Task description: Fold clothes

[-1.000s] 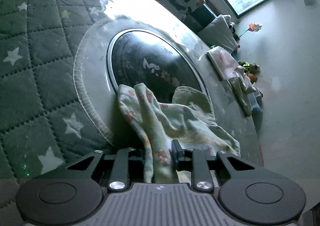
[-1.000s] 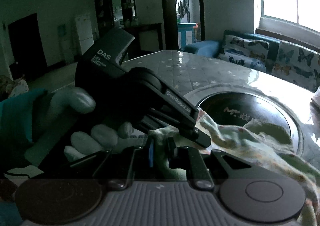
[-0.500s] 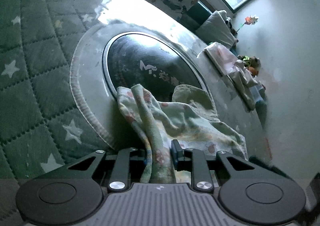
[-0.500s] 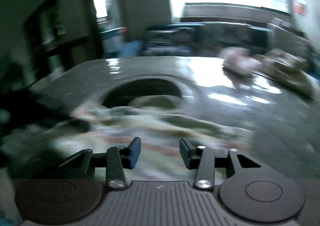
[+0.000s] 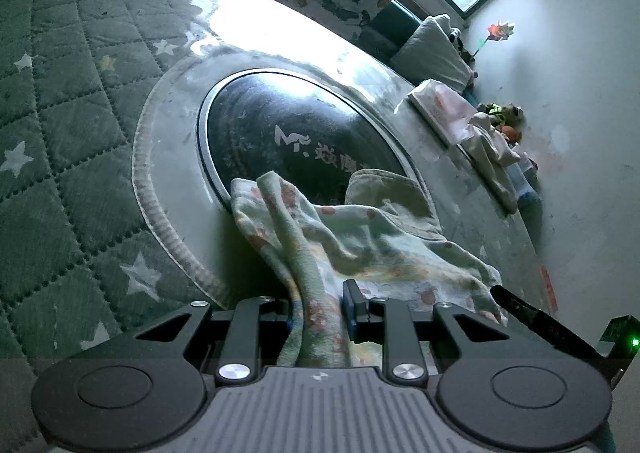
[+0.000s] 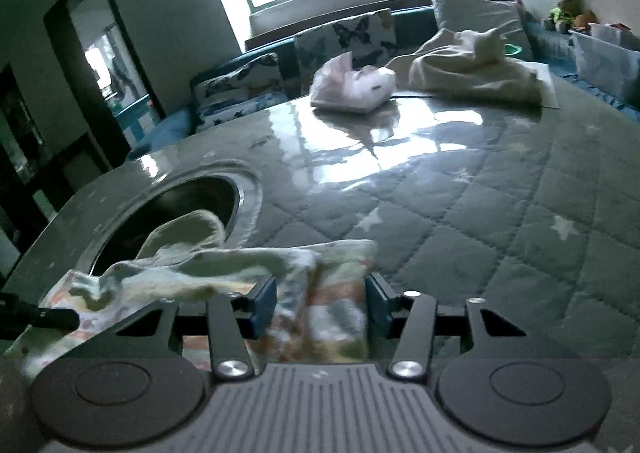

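Observation:
A small pale green garment with an orange print (image 5: 360,229) lies crumpled on the table, partly over the dark round glass inset (image 5: 288,133). My left gripper (image 5: 320,313) is shut on a bunched edge of the garment. In the right wrist view the same garment (image 6: 224,269) spreads to the left. My right gripper (image 6: 320,301) is open, its jaws standing on either side of a fold of the garment without closing on it. The other gripper's black tip (image 6: 36,317) shows at the left edge.
The table carries a quilted green star-pattern cover (image 6: 500,221) under a shiny clear sheet. A pink folded piece (image 6: 352,87) and a cream pile (image 6: 472,69) lie at the far edge. A butterfly-print sofa (image 6: 344,37) stands behind, below a window.
My right gripper let go of the garment, opened and swung round from beside the left gripper to another part of the cloth. My left gripper keeps its hold and has barely moved.

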{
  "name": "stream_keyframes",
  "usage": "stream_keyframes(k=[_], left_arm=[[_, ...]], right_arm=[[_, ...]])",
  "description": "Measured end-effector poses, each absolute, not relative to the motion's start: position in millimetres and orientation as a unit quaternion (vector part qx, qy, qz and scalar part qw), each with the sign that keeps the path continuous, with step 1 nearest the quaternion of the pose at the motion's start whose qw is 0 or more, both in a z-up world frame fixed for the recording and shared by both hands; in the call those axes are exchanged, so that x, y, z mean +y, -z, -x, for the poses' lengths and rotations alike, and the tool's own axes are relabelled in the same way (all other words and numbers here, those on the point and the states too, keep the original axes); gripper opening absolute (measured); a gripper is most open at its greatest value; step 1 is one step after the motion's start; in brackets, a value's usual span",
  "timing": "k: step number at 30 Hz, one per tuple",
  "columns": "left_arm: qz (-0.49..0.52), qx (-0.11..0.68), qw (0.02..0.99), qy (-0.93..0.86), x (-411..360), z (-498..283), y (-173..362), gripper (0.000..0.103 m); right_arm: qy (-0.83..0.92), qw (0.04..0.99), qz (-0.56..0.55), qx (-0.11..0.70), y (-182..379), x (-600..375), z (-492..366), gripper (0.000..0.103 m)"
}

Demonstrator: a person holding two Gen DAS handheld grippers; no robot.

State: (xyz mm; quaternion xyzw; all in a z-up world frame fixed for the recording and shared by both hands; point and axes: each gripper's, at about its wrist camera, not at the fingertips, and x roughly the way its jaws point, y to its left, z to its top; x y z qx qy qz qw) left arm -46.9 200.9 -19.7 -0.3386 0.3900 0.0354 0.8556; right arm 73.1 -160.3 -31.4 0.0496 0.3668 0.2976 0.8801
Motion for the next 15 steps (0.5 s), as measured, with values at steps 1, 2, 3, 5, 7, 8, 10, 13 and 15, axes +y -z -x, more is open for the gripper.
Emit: stream_keyframes(k=[1, 2, 3, 5, 7, 8, 10, 13, 15], left_arm=[[0.337, 0.39, 0.856, -0.035, 200.8, 46.9, 19.6, 0.025], [0.336, 0.391, 0.856, -0.035, 200.8, 46.9, 19.5, 0.025], [0.334, 0.391, 0.857, -0.035, 200.8, 46.9, 19.3, 0.025], [0.333, 0.392, 0.857, -0.033, 201.5, 46.8, 19.2, 0.026], [0.333, 0.393, 0.857, -0.032, 202.3, 46.4, 19.1, 0.026], [0.332, 0.393, 0.857, -0.031, 202.2, 46.0, 18.9, 0.027], [0.327, 0.393, 0.859, -0.032, 201.0, 45.2, 18.3, 0.029], [0.311, 0.395, 0.864, -0.036, 196.7, 43.4, 16.0, 0.028], [0.299, 0.398, 0.867, -0.039, 193.3, 42.1, 14.2, 0.027]], right_arm=[[-0.304, 0.877, -0.049, 0.369, 31.0, -158.3, -71.9, 0.026], [-0.313, 0.872, -0.051, 0.373, 30.9, -157.3, -71.7, 0.021], [-0.319, 0.869, -0.053, 0.375, 30.6, -156.2, -71.2, 0.021], [-0.317, 0.87, -0.049, 0.373, 28.8, -155.8, -70.3, 0.021], [-0.311, 0.871, -0.051, 0.376, 29.6, -157.4, -71.7, 0.031], [-0.309, 0.872, -0.052, 0.376, 30.0, -158.2, -72.2, 0.031], [-0.31, 0.873, -0.048, 0.375, 30.4, -157.4, -71.6, 0.032], [-0.322, 0.868, -0.041, 0.375, 30.1, -153.0, -70.1, 0.019], [-0.329, 0.866, -0.038, 0.375, 29.7, -150.5, -68.3, 0.015]])
